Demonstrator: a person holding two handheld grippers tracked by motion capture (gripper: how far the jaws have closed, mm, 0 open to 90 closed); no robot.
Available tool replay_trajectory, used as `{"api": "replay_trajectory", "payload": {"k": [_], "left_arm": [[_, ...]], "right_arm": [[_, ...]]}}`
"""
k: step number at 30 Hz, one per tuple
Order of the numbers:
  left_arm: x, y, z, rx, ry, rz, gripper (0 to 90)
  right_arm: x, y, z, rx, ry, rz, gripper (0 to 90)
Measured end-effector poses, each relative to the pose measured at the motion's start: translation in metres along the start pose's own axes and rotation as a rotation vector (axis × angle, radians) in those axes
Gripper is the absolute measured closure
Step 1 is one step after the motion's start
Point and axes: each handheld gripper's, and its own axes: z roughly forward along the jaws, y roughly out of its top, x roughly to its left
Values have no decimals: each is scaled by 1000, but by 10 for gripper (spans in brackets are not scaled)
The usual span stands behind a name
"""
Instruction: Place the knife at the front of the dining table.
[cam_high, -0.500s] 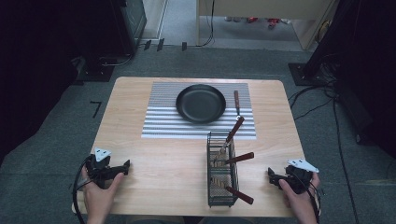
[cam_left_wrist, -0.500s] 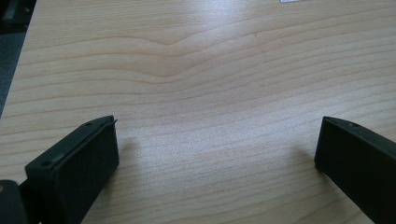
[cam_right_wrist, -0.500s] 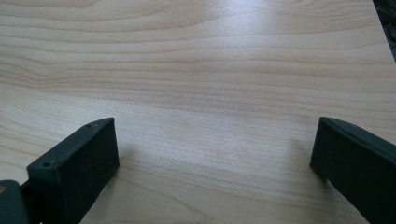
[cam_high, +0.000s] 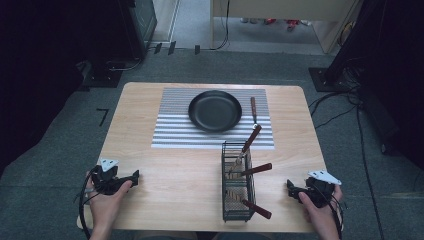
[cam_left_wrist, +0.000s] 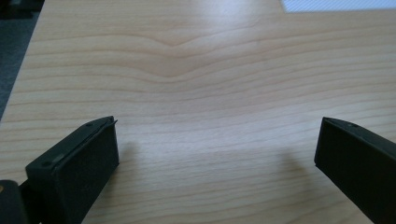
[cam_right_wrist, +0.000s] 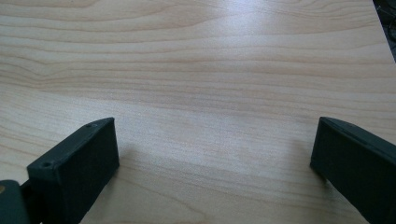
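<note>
Nothing has visibly moved since the earlier frame: both hands sit where they were at the near edge, and the basket, utensils and pan lie as before

High view: the left gripper (cam_high: 134, 176) rests at about 7 o'clock on the desk (cam_high: 150, 165), held in the left hand (cam_high: 106, 200). The right gripper (cam_high: 290, 186) rests at about 5 o'clock in the right hand (cam_high: 321, 212). Between them, nearer the right gripper, stands the wire basket (cam_high: 237, 182) with three wooden-handled utensils (cam_high: 256, 169) poking out toward 1 to 4 o'clock. Beyond it, toward 12 o'clock, the black pan (cam_high: 215, 110) sits on the striped mat (cam_high: 172, 131), and a fourth utensil (cam_high: 253, 108) lies on the mat just beside the pan at its 3 o'clock

Left gripper view: the jaws stand wide apart over bare wood, gripping nothing; a corner of the mat shows toward 1 o'clock

Right gripper view: the jaws are likewise wide apart over bare wood, nothing between them

Judging by this, the work has not begun; this is the rest pose before a first reach. The likely next move falls to the right gripper: swing toward 10 o'clock to the basket, line the jaws across one protruding handle, then close and lift it clear of the wires without tipping the basket
</note>
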Motion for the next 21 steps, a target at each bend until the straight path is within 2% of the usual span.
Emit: {"api": "replay_trajectory", "payload": {"k": [4,5,9,10,11,12,14,15,17,19,20,21], "left_arm": [[-8,9,-9,-23,-20,2,0],[-17,18,-16,-51,-41,4,0],[-35,34,-28,-109,-82,22,0],[-35,34,-28,-109,-82,22,0],[-46,42,-32,-131,-120,27,0],[-46,42,-32,-131,-120,27,0],[-58,51,-35,-144,-151,38,0],[-69,58,-37,-161,-179,45,0],[-75,62,-39,-172,-191,47,0],[-90,72,-41,-193,-226,62,8],[-90,72,-41,-193,-226,62,28],[-100,79,-42,-201,-252,76,39]], "right_arm": [[0,0,0,0,0,0,5],[0,0,0,0,0,0,5],[0,0,0,0,0,0,5],[0,0,0,0,0,0,5],[0,0,0,0,0,0,5],[0,0,0,0,0,0,5],[0,0,0,0,0,0,5],[0,0,0,0,0,0,5],[0,0,0,0,0,0,5],[0,0,0,0,0,0,5],[0,0,0,0,0,0,5],[0,0,0,0,0,0,5]]}}
